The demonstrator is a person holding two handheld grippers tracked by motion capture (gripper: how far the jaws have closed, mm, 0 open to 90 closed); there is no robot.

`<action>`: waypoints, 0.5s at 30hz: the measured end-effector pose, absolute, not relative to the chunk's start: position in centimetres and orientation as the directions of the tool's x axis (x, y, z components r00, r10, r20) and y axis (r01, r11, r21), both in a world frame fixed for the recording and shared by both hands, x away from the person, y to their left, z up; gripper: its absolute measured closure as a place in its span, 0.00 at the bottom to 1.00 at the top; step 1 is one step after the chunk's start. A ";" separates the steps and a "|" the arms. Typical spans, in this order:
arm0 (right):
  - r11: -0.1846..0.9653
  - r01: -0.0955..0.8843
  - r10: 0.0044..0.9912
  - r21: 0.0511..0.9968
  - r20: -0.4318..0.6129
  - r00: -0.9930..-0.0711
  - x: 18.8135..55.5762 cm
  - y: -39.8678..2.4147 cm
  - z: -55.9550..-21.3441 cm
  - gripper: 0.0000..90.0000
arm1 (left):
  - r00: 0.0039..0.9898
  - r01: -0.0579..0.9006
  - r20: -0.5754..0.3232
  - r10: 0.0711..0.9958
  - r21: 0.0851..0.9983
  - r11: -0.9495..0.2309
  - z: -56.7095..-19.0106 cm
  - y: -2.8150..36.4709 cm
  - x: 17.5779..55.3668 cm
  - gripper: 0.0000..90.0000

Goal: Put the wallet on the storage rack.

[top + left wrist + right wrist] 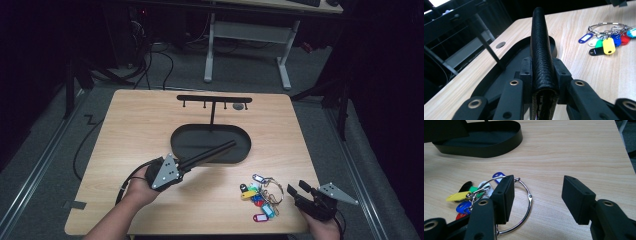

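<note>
My left gripper (192,161) is shut on a long black leather wallet (210,154), gripped at its near end and held edge-up. The wallet's far end reaches over the front rim of an oval black tray (220,134). In the left gripper view the textured wallet (540,42) stands between the jaws of the left gripper (542,72), above the tray (499,82). My right gripper (296,189) stands open at the table's front right, beside a metal key ring (527,202) with several coloured tags (464,195). Nothing lies between the pads of the right gripper (537,197).
A black T-shaped stand with small hooks (214,99) rises from the tray's back. The bunch of keys and tags (260,195) lies right of the left hand. A round hole (239,106) marks the tabletop behind the stand. The table's right edge is close to my right gripper.
</note>
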State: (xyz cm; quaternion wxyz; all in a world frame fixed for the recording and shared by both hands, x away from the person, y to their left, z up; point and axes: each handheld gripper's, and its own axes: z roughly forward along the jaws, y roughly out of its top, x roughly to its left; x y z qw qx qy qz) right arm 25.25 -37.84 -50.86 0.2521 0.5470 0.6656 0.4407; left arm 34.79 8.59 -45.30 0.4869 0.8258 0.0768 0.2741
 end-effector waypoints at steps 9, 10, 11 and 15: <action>0.020 0.513 0.950 0.858 0.144 -0.276 25.3 -37.7 -51.0 0.49 | 0.843 -0.171 0.404 0.355 0.827 -0.536 -44.8 7.8 37.6 0.82; 0.017 0.514 0.951 0.858 0.145 -0.273 25.3 -37.7 -51.0 0.49 | 0.846 -0.174 0.403 0.350 0.828 -0.532 -44.6 7.8 38.1 0.82; 0.014 0.514 0.952 0.858 0.147 -0.270 25.3 -37.7 -51.0 0.49 | 0.848 -0.178 0.402 0.346 0.830 -0.529 -44.5 7.9 38.5 0.82; 0.022 0.514 0.952 0.858 0.139 -0.273 25.4 -37.3 -51.0 0.49 | 0.838 -0.172 0.410 0.360 0.825 -0.539 -44.4 7.9 40.3 0.82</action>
